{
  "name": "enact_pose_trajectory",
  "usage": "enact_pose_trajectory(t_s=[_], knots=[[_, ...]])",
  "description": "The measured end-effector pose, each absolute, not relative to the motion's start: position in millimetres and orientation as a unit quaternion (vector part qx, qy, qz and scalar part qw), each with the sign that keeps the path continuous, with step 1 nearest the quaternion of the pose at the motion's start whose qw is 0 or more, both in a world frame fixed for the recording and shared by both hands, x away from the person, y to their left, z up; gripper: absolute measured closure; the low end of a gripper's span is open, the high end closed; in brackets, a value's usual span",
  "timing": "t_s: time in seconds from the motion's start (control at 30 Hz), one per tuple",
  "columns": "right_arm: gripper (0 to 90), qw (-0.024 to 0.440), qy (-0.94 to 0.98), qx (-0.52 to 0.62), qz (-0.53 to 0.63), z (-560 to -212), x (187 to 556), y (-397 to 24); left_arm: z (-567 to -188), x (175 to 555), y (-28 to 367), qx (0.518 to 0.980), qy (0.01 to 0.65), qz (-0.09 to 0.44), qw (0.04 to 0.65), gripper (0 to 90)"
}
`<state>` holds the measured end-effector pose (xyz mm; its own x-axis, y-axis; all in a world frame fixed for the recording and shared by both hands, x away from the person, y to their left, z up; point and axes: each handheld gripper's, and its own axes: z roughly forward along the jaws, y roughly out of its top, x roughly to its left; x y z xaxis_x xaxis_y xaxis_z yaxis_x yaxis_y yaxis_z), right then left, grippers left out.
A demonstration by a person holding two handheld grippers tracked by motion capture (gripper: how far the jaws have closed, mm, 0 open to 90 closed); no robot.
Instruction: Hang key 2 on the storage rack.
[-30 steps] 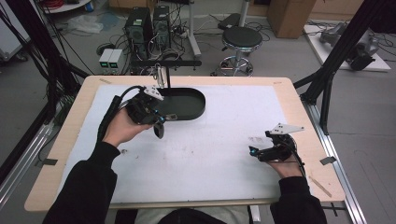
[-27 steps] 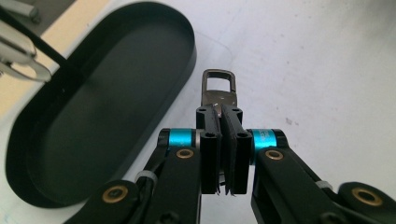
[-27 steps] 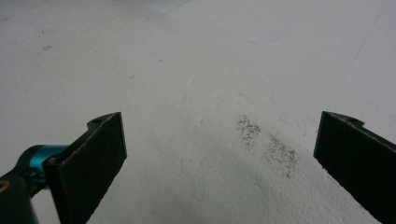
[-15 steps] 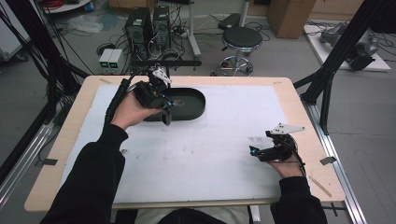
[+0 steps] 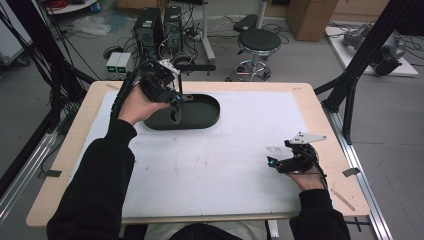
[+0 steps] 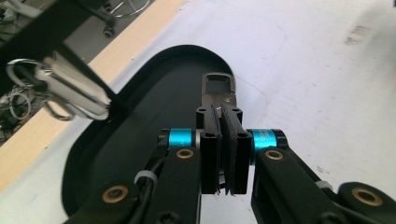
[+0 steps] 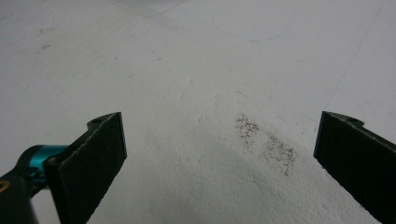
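Over the black tray (image 5: 200, 120), left gripper (image 6: 219, 116) jaws grasping a dark metal piece (image 6: 218, 88); right gripper (image 7: 219, 154) jaws released above white mat (image 5: 225, 160).

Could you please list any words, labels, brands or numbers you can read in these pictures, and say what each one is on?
None can be read.
The two pale boxes on the floor beyond the table: any markings are too small and blurred.
The black tray, white mat and both hand-held grippers show no text.

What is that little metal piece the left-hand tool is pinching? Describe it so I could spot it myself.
Start at the white table sheet and find the black oval tray near its far edge. Over it, the left tool grips a small dark metal tab, set apart by the rectangular loop at its end.
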<state>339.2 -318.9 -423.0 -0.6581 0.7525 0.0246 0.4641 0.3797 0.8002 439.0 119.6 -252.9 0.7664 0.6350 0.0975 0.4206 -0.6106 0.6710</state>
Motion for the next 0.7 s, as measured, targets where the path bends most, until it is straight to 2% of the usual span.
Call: enact_pose_trajectory(t_s=[0.7], knots=[[1.7,0.175,0.811,0.375,0.414,-422.5,339.2,-319.9,-226.2,475.0,116.7,0.857,0.327,0.202,0.342,86.1]])
